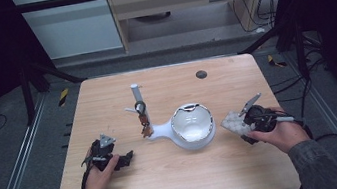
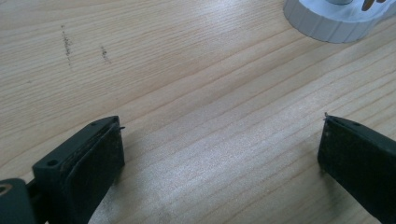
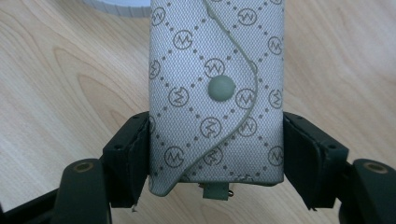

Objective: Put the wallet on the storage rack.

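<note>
Grey pouch (image 3: 217,93) lengthwise along right gripper (image 3: 217,154)

Grey sleeves, black hand-held gripper (image 1: 124,159) each side, grey three-cornered plates, trailing black cables.

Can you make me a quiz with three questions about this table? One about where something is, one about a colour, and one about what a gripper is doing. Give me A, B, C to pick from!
1. Where is the white bowl?
A. Near the middle of the table
B. On the floor
C. In the person's left hand

2. What colour is the patterned pouch?
A. Bright red
B. Light grey
C. Dark blue

3. What is the left gripper doing?
A. Squeezing a key
B. Holding the bowl
C. Open, with nothing between its jaws

Answers:
1. A, the bowl sits on the wood between the two hands.
2. B, the right gripper view shows pale grey fabric with a round snap.
3. C, bare table shows between its two wide-apart jaws.
</note>
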